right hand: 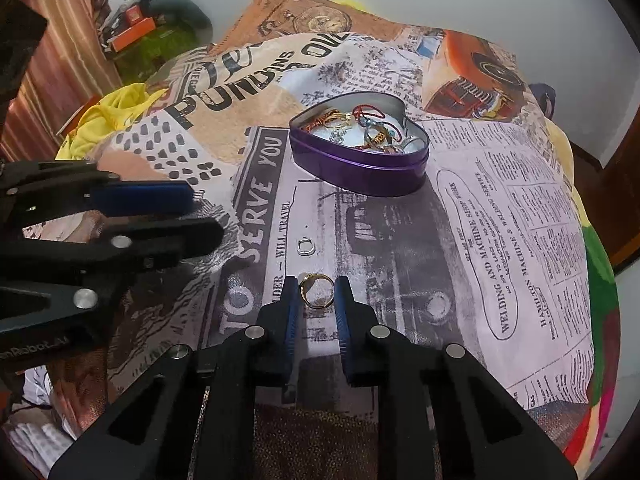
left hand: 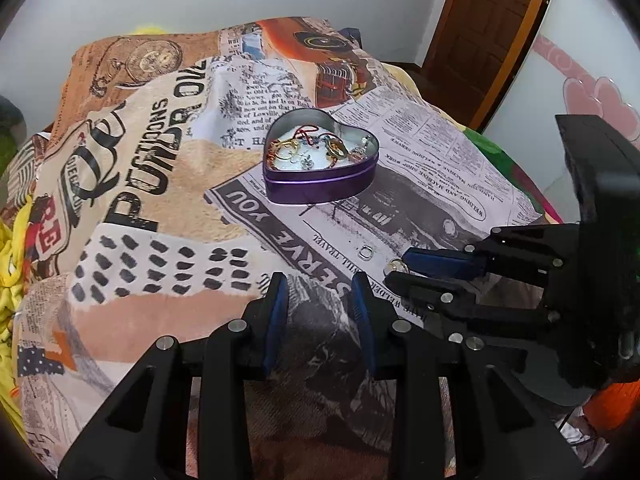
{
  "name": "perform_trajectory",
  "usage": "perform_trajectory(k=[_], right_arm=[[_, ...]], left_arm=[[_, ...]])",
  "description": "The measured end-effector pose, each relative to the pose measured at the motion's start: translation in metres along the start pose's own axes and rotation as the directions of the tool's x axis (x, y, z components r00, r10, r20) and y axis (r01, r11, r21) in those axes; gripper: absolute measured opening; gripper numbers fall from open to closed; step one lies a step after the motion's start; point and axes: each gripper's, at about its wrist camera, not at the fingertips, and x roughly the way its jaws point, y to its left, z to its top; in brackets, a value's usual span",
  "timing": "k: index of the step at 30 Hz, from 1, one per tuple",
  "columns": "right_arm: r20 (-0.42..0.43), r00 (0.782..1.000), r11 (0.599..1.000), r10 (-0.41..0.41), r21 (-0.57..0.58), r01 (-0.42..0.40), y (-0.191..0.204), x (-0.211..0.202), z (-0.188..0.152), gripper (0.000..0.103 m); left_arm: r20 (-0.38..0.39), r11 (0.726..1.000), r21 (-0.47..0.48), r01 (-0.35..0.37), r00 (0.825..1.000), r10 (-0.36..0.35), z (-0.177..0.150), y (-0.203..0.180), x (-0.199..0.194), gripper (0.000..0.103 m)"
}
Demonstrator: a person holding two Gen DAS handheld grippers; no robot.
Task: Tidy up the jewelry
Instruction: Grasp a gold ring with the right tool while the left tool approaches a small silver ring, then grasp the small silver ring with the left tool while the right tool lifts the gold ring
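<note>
Both hand-held grippers gape: left [left hand: 320, 292] empty, right [right hand: 317, 294] straddling a gold ring [right hand: 316, 290], contact unclear.

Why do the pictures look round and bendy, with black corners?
Both views use fisheye lenses, so edges curve and corners go dark. In the left wrist view the doorframe bows. In the right wrist view the left tool looks blurry, while the gold ring between the right tool fingers is sharp; the heart tin glints softly.

Shiny metal on soft printed cloth

Ahead of the right tool [right hand: 316, 296], a glossy metal tin [right hand: 360, 168]; between its matt plastic fingers, a polished gold ring [right hand: 317, 290] on fuzzy blanket [right hand: 480, 240].
</note>
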Motion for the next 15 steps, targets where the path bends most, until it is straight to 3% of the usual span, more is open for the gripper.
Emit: perform_trajectory(k=[15], right_arm=[[0.073,0.997,0.991,-0.036,0.133,0.026,-0.045,-0.027,-0.003,0.016]], left_arm=[[-0.044,0.999,0.036,0.028,0.999,-0.027,0.012,-0.023,0.039,0.032]])
